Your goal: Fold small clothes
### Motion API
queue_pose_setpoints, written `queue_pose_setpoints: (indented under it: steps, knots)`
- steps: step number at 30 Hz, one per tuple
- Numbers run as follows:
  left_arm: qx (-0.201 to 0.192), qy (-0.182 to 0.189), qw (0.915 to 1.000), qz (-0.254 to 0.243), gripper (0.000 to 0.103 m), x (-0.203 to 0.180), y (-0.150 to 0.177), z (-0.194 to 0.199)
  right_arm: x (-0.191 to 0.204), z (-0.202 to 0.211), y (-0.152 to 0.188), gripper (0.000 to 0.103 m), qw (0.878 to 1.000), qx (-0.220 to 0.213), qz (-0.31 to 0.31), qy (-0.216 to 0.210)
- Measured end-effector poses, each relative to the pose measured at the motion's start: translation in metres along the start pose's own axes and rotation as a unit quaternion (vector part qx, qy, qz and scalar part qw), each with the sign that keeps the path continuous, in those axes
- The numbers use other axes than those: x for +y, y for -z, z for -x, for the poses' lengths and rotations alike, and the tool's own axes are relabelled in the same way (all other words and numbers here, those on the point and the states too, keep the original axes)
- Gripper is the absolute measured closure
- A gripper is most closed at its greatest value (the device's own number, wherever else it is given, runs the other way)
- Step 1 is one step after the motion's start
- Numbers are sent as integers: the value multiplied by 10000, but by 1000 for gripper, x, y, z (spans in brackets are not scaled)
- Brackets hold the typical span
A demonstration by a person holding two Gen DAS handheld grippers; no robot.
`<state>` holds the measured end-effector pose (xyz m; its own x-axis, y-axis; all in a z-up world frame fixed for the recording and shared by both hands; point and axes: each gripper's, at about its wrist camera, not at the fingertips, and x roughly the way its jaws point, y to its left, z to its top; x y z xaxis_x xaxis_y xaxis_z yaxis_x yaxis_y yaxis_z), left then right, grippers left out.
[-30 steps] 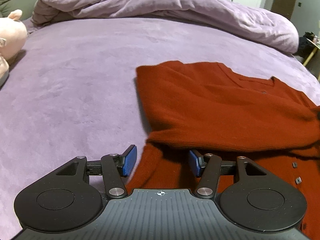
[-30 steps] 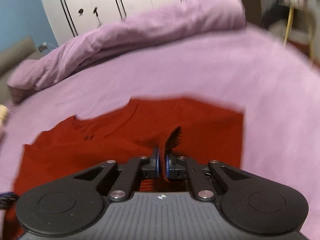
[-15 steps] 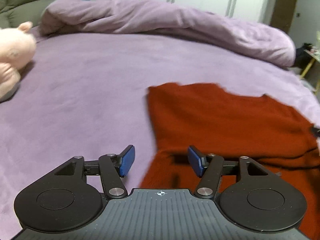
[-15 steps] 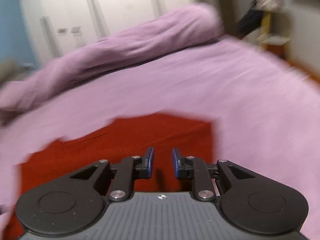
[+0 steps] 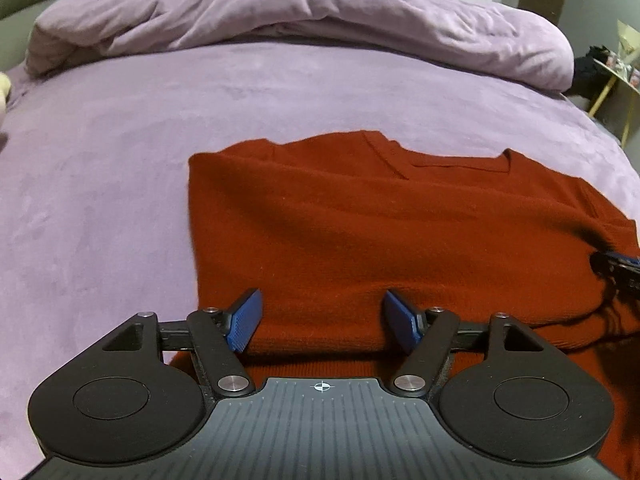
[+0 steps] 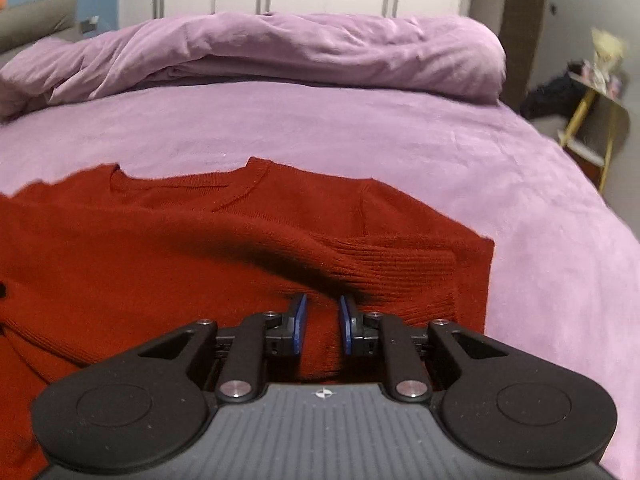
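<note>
The red sweater (image 5: 400,236) is lying flat on the purple bed cover (image 5: 120,200), with its neckline turned toward the rolled duvet (image 5: 304,20), and both sleeves are now seen folded across the body. A second ago a ribbed cuff (image 6: 404,276) was being pinched between the pads of the right gripper (image 6: 323,322); now this cuff is being left on the sweater, laid over the right part of the chest, and the jaws are being held slightly apart with nothing between them — only flat knit is visible in the narrow gap. The left gripper (image 5: 323,320) is being kept wide open above the lower left part of the garment, and nothing is being grasped there either. The sleeve step is therefore judged as finished, and the next fold — probably the hem toward the neckline — is not yet begun. Whether the right pads are touching the fabric below is not being shown clearly, so it cannot be said.
</note>
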<state>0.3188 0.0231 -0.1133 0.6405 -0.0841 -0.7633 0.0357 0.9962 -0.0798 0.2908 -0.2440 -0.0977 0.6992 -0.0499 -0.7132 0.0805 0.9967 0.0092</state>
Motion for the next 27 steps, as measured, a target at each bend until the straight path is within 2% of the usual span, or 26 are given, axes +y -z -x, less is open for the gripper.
queue_pose_setpoints:
  steps: [2,4,5,8,10,12,15,17,19,20,21,24,27]
  knots:
    - [10,28,10000,-20,28,3,2,2,-13,13,4,79,9959,181,-762,-464]
    - [25,43,10000,-19,28,5,4,4,-35,31,20,61,9772,231,-1822,-1067]
    - [31,49,10000,-25,28,6,4,4,-43,38,29,58,9654,286,-2240,-1307]
    - [56,26,10000,-72,28,4,4,7,-65,44,62,56,9203,450,-3423,-1838]
    - [83,12,9999,-128,29,3,4,9,-72,42,71,57,9028,438,-3826,-1913]
    - [95,40,9998,-198,30,3,5,12,-74,36,67,57,8951,463,-4013,-1887]
    - [88,52,9996,-275,30,4,9,16,-72,23,57,59,8933,510,-4104,-1758]
    - [90,55,9994,-338,30,3,10,17,-72,13,49,67,8935,537,-4118,-1709]
    - [95,34,9991,-422,30,3,11,18,-75,2,43,93,8943,616,-4143,-1576]
    - [97,32,9989,-454,30,2,11,18,-77,-1,41,93,8951,599,-4135,-1558]
    - [103,31,9988,-484,29,2,11,18,-78,-2,39,93,8993,537,-4091,-1451]
    - [114,38,9986,-520,28,3,11,18,-77,-1,31,94,9240,342,-3662,-1046]
    - [117,5,9985,-528,28,2,12,17,-68,-7,31,96,9424,265,-3214,-885]
